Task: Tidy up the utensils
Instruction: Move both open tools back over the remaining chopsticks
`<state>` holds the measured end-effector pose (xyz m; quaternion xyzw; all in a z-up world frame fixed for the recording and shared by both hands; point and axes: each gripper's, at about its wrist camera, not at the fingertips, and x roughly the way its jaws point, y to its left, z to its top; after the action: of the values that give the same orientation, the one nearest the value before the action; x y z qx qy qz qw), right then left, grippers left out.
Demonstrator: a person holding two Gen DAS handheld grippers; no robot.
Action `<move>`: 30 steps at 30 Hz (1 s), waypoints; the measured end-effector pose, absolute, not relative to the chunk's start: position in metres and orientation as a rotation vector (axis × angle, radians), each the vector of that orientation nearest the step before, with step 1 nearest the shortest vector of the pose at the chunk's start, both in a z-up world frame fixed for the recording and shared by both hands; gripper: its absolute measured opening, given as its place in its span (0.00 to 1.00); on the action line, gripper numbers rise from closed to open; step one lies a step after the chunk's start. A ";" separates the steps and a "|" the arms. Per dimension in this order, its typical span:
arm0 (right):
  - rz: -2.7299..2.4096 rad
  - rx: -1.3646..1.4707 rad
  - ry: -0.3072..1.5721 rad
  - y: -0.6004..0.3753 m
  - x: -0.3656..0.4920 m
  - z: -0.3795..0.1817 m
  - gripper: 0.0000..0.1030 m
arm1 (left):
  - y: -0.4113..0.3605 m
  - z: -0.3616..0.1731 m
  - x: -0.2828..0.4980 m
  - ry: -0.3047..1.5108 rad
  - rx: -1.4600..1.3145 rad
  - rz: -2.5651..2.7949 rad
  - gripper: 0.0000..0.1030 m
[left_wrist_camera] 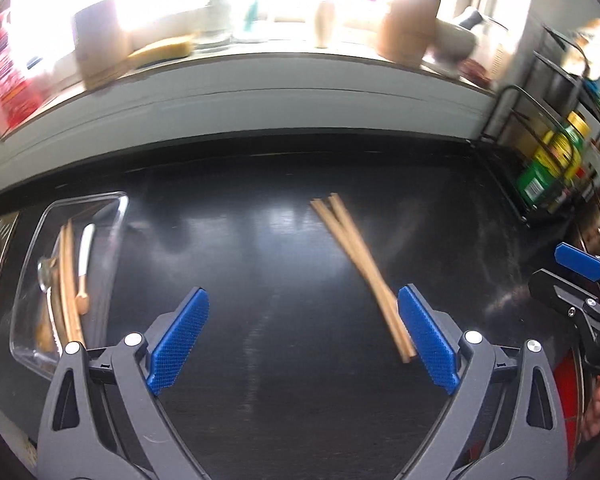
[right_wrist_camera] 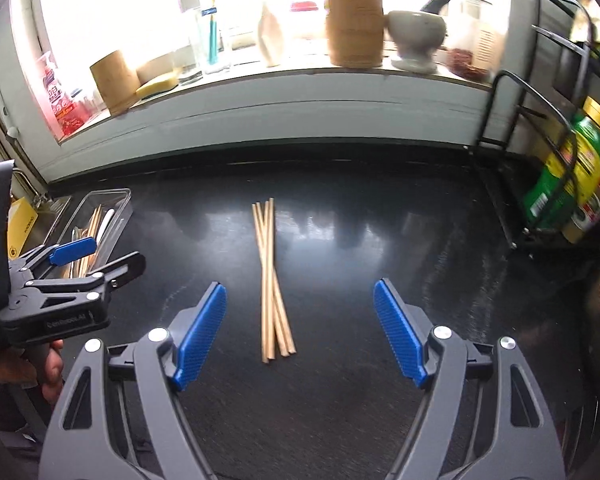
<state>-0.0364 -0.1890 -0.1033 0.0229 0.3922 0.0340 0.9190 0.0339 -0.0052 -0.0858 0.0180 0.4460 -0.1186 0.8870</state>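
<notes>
right wrist view showed the chopsticks [right_wrist_camera: 272, 280] lying loose on the dark table [right_wrist_camera: 380, 240], a small bundle splayed at the near end, centred ahead of the right tool [right_wrist_camera: 300, 334] and falling between its two spread, empty pads. their long axis ran almost straight away from that tool, parallel to its fingers, so a closing squeeze would likely gather them side to side. in the left wrist view the same chopsticks [left_wrist_camera: 362, 276] lay on a slant, their near end just beside the right-hand pad of the left tool [left_wrist_camera: 304, 340], which was also spread and held nothing. the clear tray [left_wrist_camera: 66, 276] with utensils already in it sat at the table's left, nearer the left tool. judged from this, the right tool was better lined up for the pick.
</notes>
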 end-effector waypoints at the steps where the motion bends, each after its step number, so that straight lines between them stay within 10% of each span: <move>1: 0.067 0.047 0.803 -0.192 -0.039 -0.102 0.72 | -0.011 -0.086 0.032 0.927 0.042 -0.255 0.90; 30: 0.152 -0.055 0.965 -0.182 0.039 -0.175 0.72 | -0.021 -0.172 0.106 1.114 0.081 -0.188 0.90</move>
<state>0.0394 -0.1819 -0.1747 -0.0264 0.4634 0.0732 0.8827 0.1062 -0.0209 -0.1725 0.0383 0.5278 -0.0891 0.8438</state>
